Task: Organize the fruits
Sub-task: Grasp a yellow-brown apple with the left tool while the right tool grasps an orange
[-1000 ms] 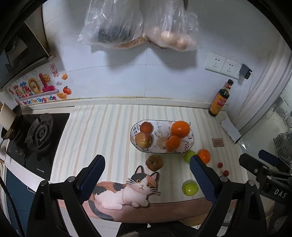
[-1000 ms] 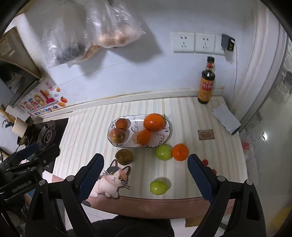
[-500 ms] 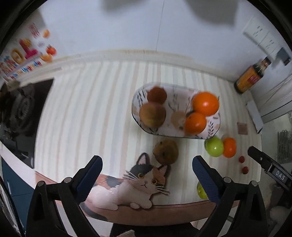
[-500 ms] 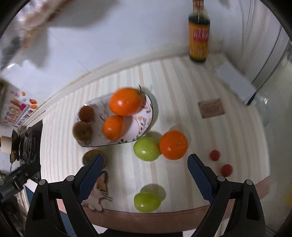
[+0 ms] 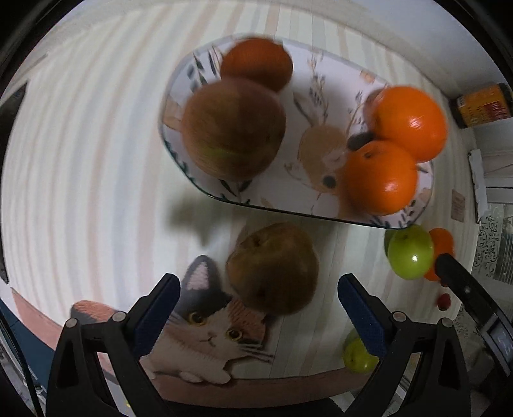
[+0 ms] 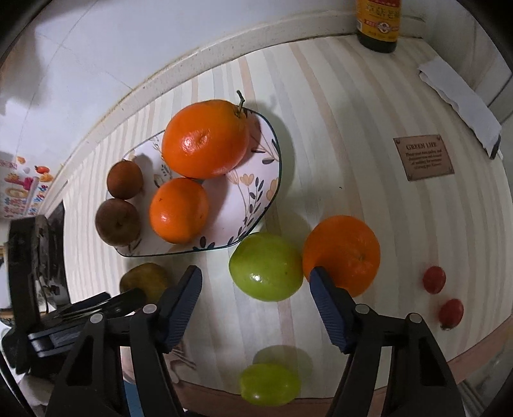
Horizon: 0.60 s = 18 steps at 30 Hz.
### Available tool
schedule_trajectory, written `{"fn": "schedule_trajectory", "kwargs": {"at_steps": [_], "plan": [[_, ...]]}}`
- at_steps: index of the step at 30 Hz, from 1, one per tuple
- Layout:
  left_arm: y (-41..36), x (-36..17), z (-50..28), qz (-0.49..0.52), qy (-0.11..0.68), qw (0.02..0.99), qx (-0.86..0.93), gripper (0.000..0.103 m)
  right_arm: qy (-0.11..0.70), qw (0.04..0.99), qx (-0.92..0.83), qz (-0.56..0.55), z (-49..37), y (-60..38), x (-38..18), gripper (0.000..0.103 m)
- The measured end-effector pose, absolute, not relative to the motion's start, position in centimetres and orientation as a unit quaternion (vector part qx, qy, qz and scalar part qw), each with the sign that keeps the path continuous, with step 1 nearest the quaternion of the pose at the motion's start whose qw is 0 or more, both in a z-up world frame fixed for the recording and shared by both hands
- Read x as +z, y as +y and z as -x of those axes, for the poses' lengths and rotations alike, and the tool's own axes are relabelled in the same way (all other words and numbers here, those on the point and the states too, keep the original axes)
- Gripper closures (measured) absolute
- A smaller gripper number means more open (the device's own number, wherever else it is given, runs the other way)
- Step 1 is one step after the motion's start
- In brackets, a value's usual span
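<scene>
Green apple (image 6: pixel 266 271) | between right claw (image 6: pixel 255 277) pads, untouched, jaws just closing | left claw (image 5: pixel 258 296) apart over brown pear (image 5: pixel 272 268) | risk: far pad nudges touching orange (image 6: pixel 344 251), rolling it across bench (image 6: pixel 352 112)

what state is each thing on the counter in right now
plate: holding four fruits, room left
big orange: on the plate
brown apple: loose on the counter, between the left fingers, untouched
green apple: loose by the plate, between the right fingers, which have just been closing, not gripped
loose orange: on the counter, against the green apple
sauce bottle: upright by the wall
</scene>
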<state>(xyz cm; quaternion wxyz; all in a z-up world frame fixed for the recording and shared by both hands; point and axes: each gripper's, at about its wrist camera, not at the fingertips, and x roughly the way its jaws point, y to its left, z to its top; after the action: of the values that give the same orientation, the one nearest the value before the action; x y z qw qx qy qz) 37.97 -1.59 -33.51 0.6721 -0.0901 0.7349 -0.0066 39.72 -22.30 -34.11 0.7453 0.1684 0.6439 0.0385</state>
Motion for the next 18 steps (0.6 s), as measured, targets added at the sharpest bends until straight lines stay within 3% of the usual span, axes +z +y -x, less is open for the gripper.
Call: {"fn": "schedule_trajectory", "kwargs": {"at_steps": [2, 4, 5, 6, 10, 18], "plan": [[-1.9, -34.3, -38.2, 0.090, 0.736, 0.671, -0.008, 0.004, 0.646, 0.746, 0.039, -0.156, -40.1, -21.9, -34.2, 0.031], [-2.1, -34.6, -38.3, 0.088, 0.730, 0.677, -0.012, 0.022, 0.640, 0.754, 0.036, -0.144, -40.3, -21.9, -33.5, 0.031], [-2.2, -34.6, -38.3, 0.091, 0.729, 0.678, -0.015, 0.036, 0.635, 0.759, 0.032, -0.139, -40.3, -22.1, -33.1, 0.031], [-2.3, -34.6, -38.3, 0.098, 0.725, 0.681, -0.021, 0.038, 0.628, 0.766, 0.023, -0.135, -40.3, -22.6, -32.6, 0.031], [-2.6, -34.2, -37.6, 0.081, 0.715, 0.694, -0.022, 0.039, 0.630, 0.763, -0.007, -0.144, -40.7, -25.2, -33.0, 0.031], [-0.3, -34.1, -35.1, 0.089, 0.721, 0.687, -0.009, 0.039, 0.661, 0.701, -0.022, -0.267, -41.1, -29.1, -37.5, 0.031]]}}
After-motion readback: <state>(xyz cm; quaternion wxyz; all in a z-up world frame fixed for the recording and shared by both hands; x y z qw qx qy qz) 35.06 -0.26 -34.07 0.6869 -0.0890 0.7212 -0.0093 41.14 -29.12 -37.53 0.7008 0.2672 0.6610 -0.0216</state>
